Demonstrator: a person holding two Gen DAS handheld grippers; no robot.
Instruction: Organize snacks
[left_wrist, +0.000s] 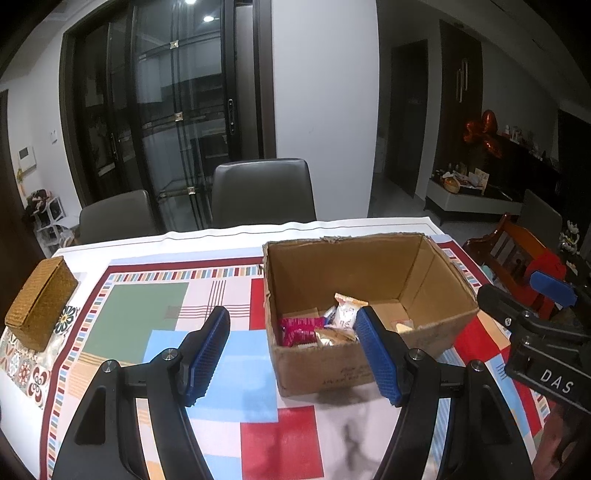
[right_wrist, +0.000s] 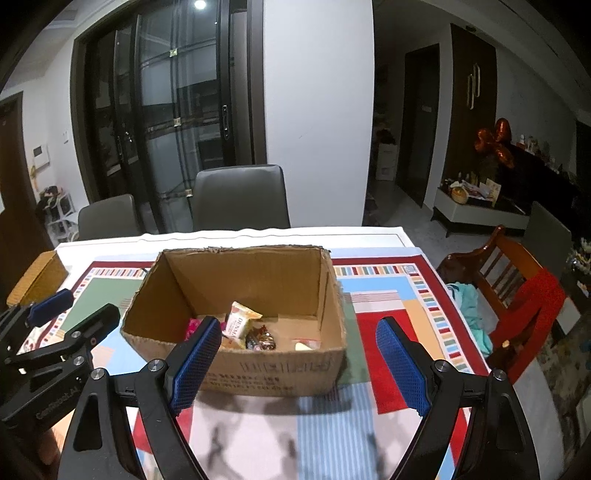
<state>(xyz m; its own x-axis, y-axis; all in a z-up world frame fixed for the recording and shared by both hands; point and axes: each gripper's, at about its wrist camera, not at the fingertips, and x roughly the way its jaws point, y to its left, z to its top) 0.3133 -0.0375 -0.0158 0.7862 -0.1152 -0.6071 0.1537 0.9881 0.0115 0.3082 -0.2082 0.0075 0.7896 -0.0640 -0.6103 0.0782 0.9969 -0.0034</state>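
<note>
Early step by the look of it: snacks heaped loose in cardboard box (right_wrist: 236, 354), nothing picked yet. Both grippers short of box, angled down toward it.

Left gripper (left_wrist: 293, 354): jaws well apart, nothing between. Box just ahead and right of it, near wall behind right pad. Right gripper (right_wrist: 299, 363): jaws wide, empty. Box straight ahead, its near wall between the pads in view but untouched.

Inside, low on box floor: cream wrapper (right_wrist: 240, 323) standing tilted, pink packet (left_wrist: 299, 330), gold foil pack (left_wrist: 334, 338), dark glossy sweets (right_wrist: 260, 339), small clear-wrapped piece (right_wrist: 306, 345).

Next move, likely: reach over near wall, drop in, pinch one wrapper without dragging neighbours. Thin crinkly film, probably slippery.

Box corrugated, rim torn, flaps gone. Woven lidded basket (left_wrist: 40, 302) far left of left gripper, coarse weave. Bench under patterned cloth (left_wrist: 147, 314), smooth, bright blocks.
</note>
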